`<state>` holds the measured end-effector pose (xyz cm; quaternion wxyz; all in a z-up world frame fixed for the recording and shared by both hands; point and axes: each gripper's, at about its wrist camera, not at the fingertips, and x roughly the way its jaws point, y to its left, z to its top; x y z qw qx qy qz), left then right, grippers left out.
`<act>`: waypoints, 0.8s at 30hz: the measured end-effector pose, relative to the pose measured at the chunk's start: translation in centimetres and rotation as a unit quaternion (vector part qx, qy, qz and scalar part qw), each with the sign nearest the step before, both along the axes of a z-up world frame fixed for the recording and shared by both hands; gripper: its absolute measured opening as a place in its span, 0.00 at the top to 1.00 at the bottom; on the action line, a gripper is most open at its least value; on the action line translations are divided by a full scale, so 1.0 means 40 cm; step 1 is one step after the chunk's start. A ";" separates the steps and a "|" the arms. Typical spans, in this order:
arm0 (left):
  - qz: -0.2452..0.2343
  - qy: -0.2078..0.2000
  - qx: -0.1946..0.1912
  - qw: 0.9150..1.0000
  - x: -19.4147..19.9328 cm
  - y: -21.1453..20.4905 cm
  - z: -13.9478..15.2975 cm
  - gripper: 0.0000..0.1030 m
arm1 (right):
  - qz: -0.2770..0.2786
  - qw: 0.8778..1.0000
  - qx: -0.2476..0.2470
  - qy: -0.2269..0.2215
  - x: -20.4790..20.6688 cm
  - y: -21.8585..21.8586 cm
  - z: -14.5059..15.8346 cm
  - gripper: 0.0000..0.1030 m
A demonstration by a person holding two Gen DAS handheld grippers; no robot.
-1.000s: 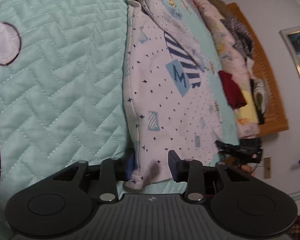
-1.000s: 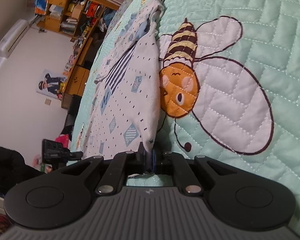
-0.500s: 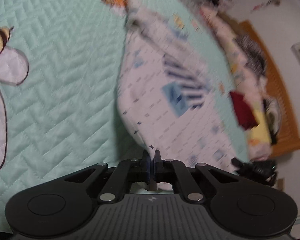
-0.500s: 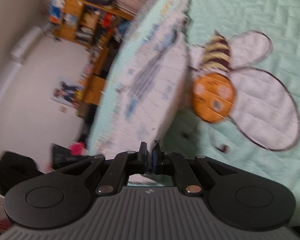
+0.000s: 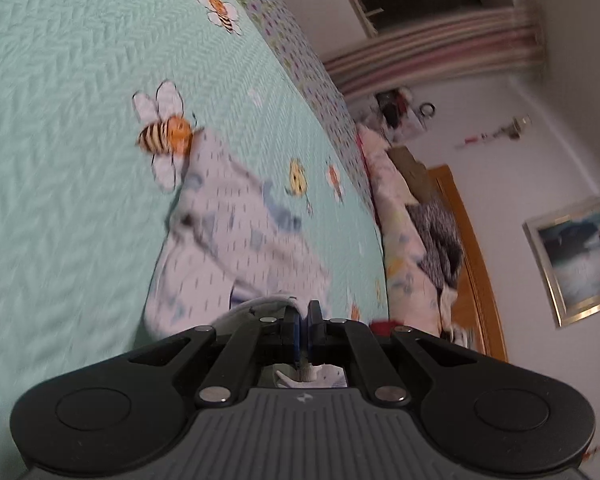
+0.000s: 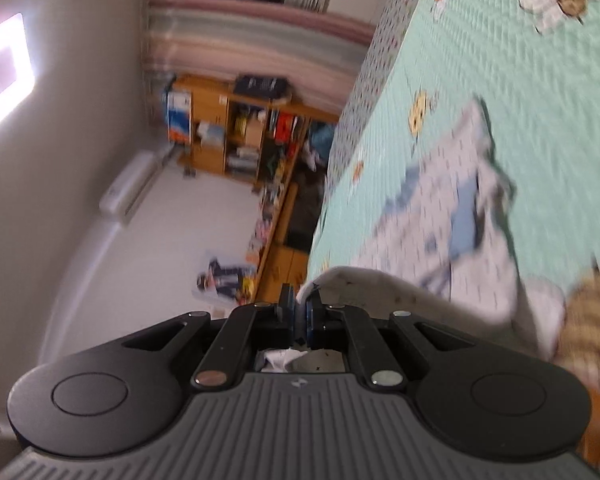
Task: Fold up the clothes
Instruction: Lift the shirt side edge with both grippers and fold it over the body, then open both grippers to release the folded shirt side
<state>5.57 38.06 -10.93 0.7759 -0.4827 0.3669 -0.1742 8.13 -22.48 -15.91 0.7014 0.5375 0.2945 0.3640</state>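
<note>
Lifted off the bed [image 5: 60, 160] since before, shirt [image 5: 236, 240] pinched in both closed tongs [image 5: 304, 316] [image 6: 298, 308], clothes pile [image 5: 420, 232] beside.

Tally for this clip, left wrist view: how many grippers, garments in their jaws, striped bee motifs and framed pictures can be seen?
Black two-finger gripper: 1
White patterned garment in its jaws: 1
Striped bee motifs on the mint quilted bedspread: 2
Gold-framed wall picture: 1
Total: 5
</note>
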 end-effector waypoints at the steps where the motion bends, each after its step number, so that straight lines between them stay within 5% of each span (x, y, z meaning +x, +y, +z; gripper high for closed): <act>1: 0.006 0.007 0.002 1.000 0.037 0.003 -0.005 0.98 | -0.008 1.000 0.004 0.005 0.039 0.000 -0.004 0.94; 6: 0.047 0.061 0.010 0.997 0.252 0.018 -0.068 0.97 | -0.050 0.997 0.031 0.059 0.245 0.004 -0.076 0.94; 9: 0.066 0.095 0.045 0.992 0.357 0.012 -0.125 0.96 | -0.078 0.991 -0.014 0.111 0.359 0.021 -0.146 0.94; 11: 0.067 0.108 0.066 0.990 0.395 0.008 -0.148 0.76 | -0.076 0.987 -0.037 0.139 0.410 0.033 -0.187 0.89; 13: 0.081 0.102 0.059 0.990 0.400 0.017 -0.158 0.73 | -0.096 0.984 0.001 0.152 0.418 0.022 -0.212 0.70; 15: 0.096 0.081 0.031 0.992 0.382 0.037 -0.149 0.54 | -0.105 0.982 0.047 0.149 0.420 0.009 -0.224 0.41; 16: 0.109 0.071 0.025 0.991 0.366 0.051 -0.140 0.40 | -0.105 0.983 0.048 0.145 0.420 0.007 -0.219 0.39; 17: 0.117 0.060 0.028 0.991 0.349 0.056 -0.127 0.38 | -0.095 0.985 0.043 0.140 0.422 0.010 -0.212 0.39; 24: 0.081 0.026 0.039 0.996 0.234 0.022 -0.090 0.38 | 0.018 0.987 -0.085 0.133 0.424 0.098 -0.138 0.39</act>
